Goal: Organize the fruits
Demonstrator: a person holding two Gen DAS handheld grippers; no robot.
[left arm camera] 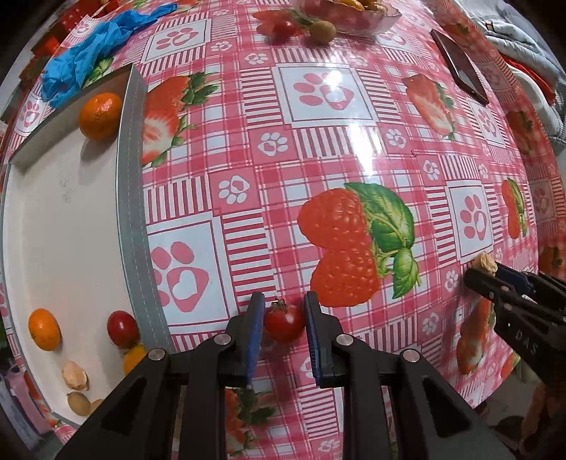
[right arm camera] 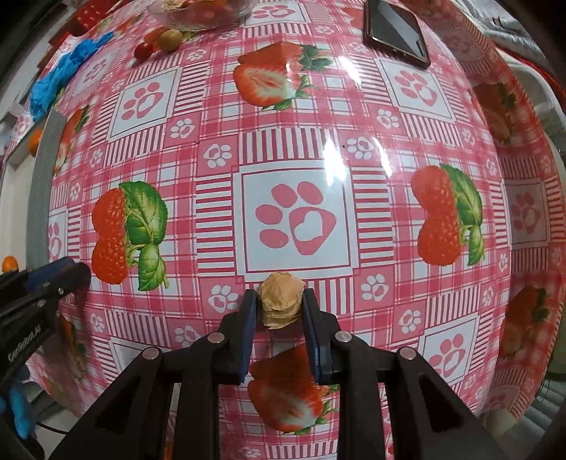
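A red cherry tomato (left arm camera: 284, 321) sits between the blue pads of my left gripper (left arm camera: 284, 318), which is shut on it just above the checked tablecloth. Right beside it to the left lies a white tray (left arm camera: 70, 230) with two oranges (left arm camera: 100, 115), a red tomato (left arm camera: 122, 328), a yellow one (left arm camera: 134, 357) and tan husked fruits (left arm camera: 75, 375). My right gripper (right arm camera: 279, 304) points down at the cloth, shut on a tan husked fruit (right arm camera: 280, 300). In the left wrist view the right gripper (left arm camera: 475, 274) shows at the right edge with that fruit (left arm camera: 485, 262).
At the table's far side stands a clear bowl (left arm camera: 357, 21) of fruit, with a greenish fruit (left arm camera: 322, 30) and a red tomato (left arm camera: 283, 29) loose beside it. A dark phone (right arm camera: 396, 33) lies at the far right. Crumpled blue plastic (left arm camera: 88, 53) lies behind the tray.
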